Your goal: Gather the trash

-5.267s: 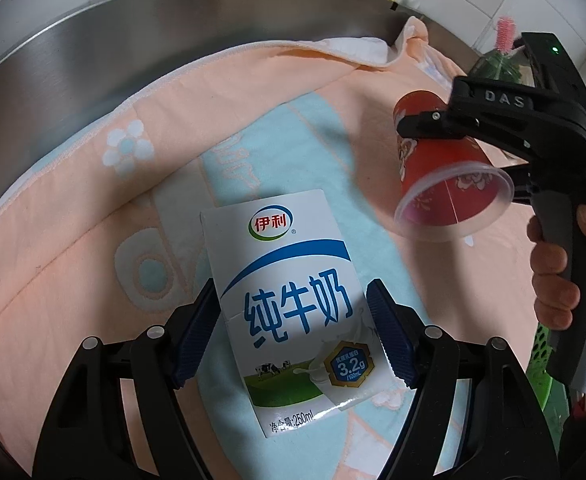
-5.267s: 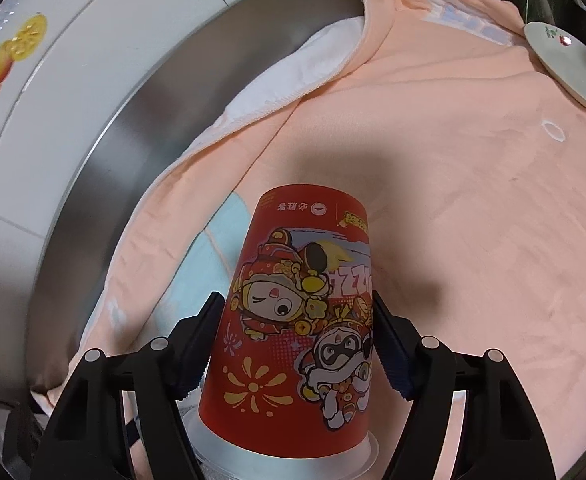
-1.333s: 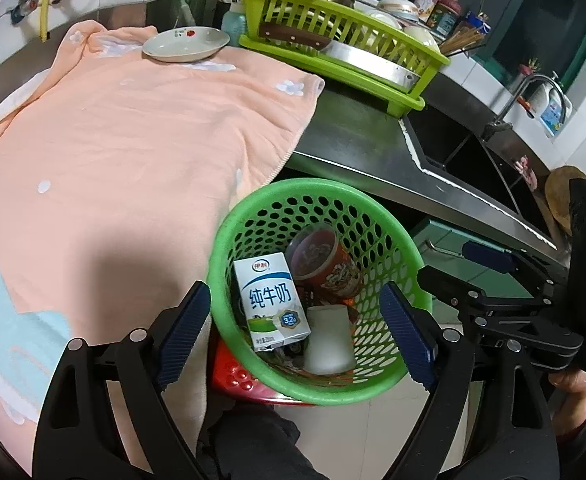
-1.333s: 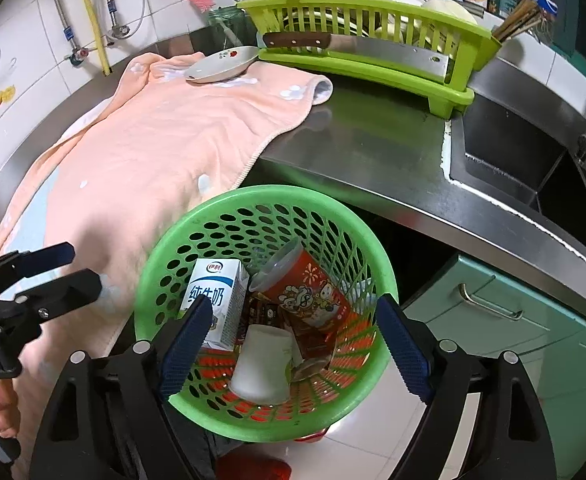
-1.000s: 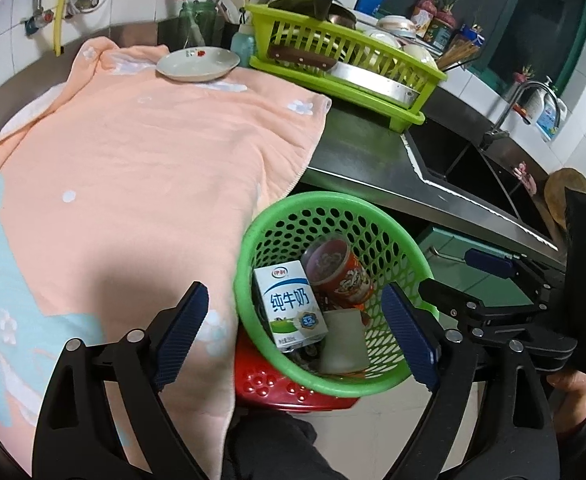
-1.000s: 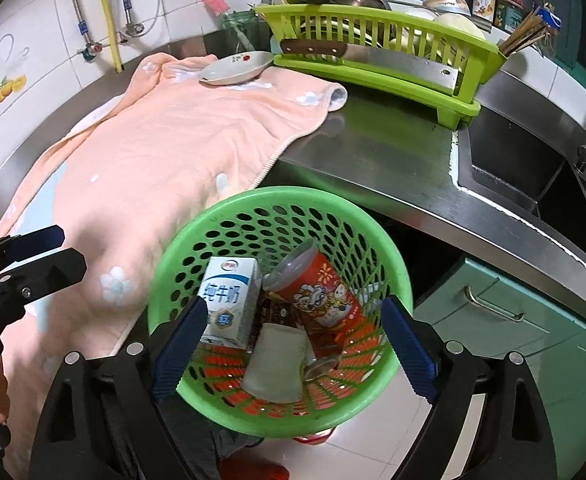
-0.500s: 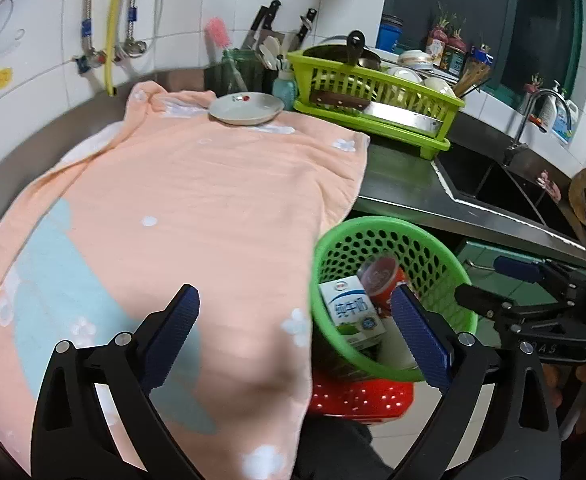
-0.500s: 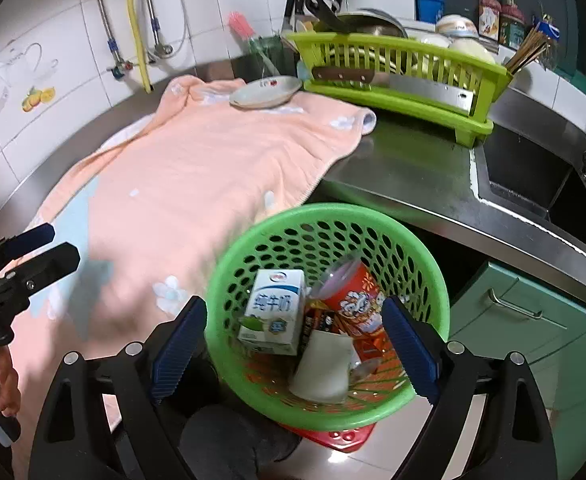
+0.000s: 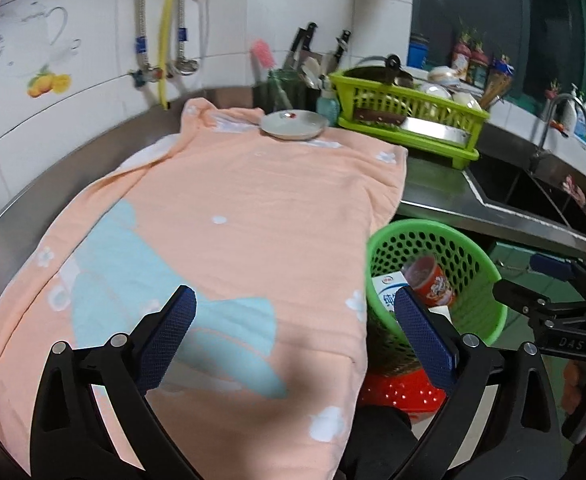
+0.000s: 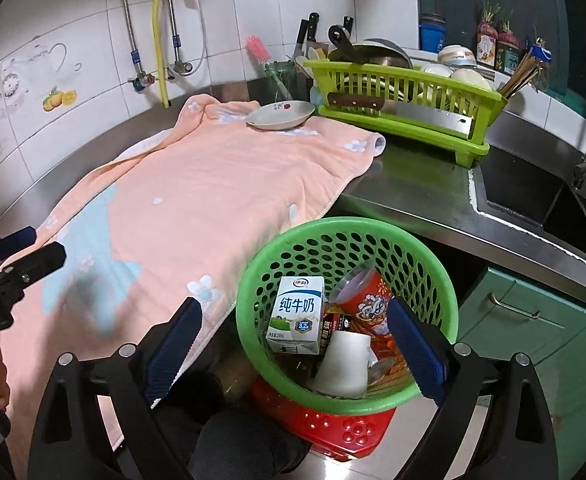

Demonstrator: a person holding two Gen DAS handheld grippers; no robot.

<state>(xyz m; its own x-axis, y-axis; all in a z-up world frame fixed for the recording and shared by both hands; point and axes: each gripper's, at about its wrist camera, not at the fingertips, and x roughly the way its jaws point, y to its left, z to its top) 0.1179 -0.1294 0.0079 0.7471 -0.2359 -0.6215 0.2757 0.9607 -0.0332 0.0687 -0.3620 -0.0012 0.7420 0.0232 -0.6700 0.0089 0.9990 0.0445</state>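
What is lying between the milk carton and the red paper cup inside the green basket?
Right wrist view: between milk carton and red paper cup, only a dark wrapper; green basket.

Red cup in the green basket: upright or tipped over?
Tipped over. The red cup lies on its side in the green basket, mouth toward the milk carton.
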